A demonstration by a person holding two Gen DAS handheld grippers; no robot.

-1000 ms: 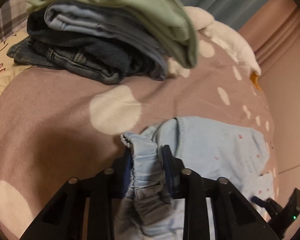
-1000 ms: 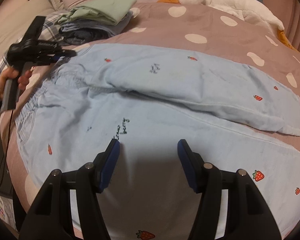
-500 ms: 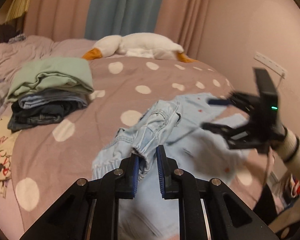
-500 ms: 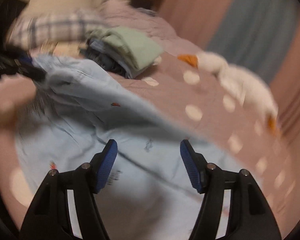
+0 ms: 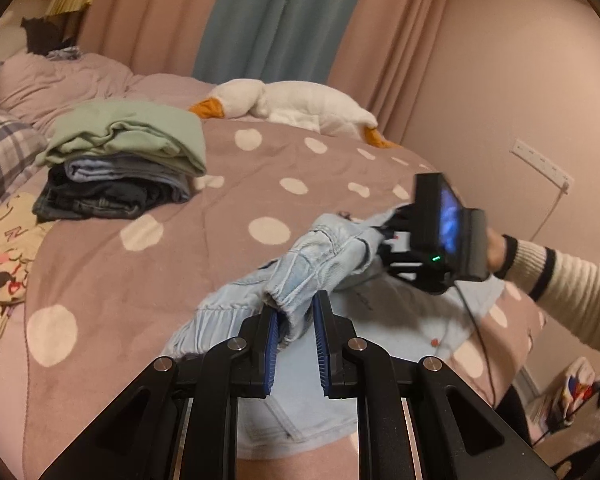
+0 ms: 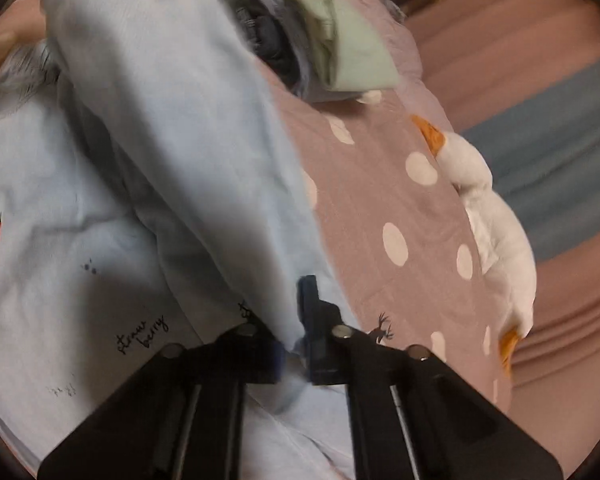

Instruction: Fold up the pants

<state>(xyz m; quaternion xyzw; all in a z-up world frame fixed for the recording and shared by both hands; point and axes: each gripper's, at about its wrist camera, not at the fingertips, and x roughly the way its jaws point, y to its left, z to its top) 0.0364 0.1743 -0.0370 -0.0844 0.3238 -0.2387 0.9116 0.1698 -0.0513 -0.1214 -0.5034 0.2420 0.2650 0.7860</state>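
Note:
Light blue pants (image 5: 323, 256) with small strawberry prints lie on the mauve polka-dot bed, partly lifted. My left gripper (image 5: 294, 312) is shut on the gathered elastic waistband. The right gripper (image 5: 395, 240) shows in the left wrist view at the pants' far side, holding cloth. In the right wrist view the pants (image 6: 172, 128) rise up and away from my right gripper (image 6: 290, 332), which is shut on a fold of the cloth; its left finger is mostly hidden by fabric.
A stack of folded clothes (image 5: 120, 168), green on top of denim, sits at the bed's left; it also shows in the right wrist view (image 6: 319, 32). A white goose plush (image 5: 292, 108) lies at the back. A plaid pillow (image 5: 4, 152) is far left. A wall is at the right.
The left gripper lifted the waistband and swung to face the curtains. The right gripper, open over the flat pants before, has closed on the fabric and raised it.

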